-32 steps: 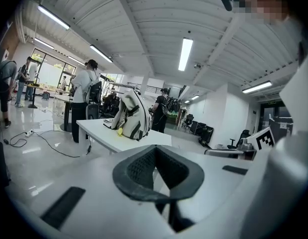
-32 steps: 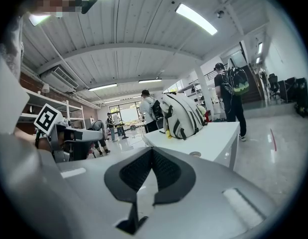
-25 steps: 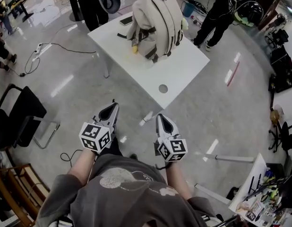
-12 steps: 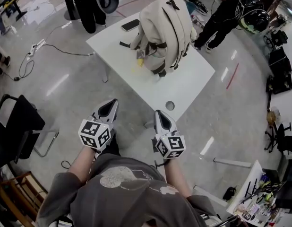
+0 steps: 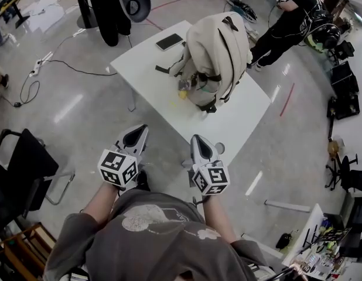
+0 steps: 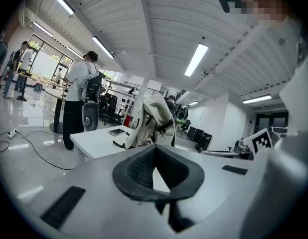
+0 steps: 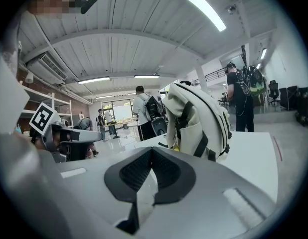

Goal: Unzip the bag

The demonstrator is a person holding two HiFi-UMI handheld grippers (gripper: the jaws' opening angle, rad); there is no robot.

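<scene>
While left tongs (image 5: 136,134) and right tongs (image 5: 198,141) sit clenched on nothing, well short of the bag (image 5: 219,51) upright on the surface (image 5: 146,69), the step reads as approach; next needs closing in to find the zipper pull.

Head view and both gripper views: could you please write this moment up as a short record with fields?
Bag: beige backpack, upright on the white table
Bag state: no opening visible; nothing touching it
Beside the bag: phone flat on the table; small yellow item at the bag's base
Left gripper: jaws shut, empty, short of the table
Right gripper: jaws shut, empty, by the table's nearest corner
Task progress: unzipping not yet begun
</scene>
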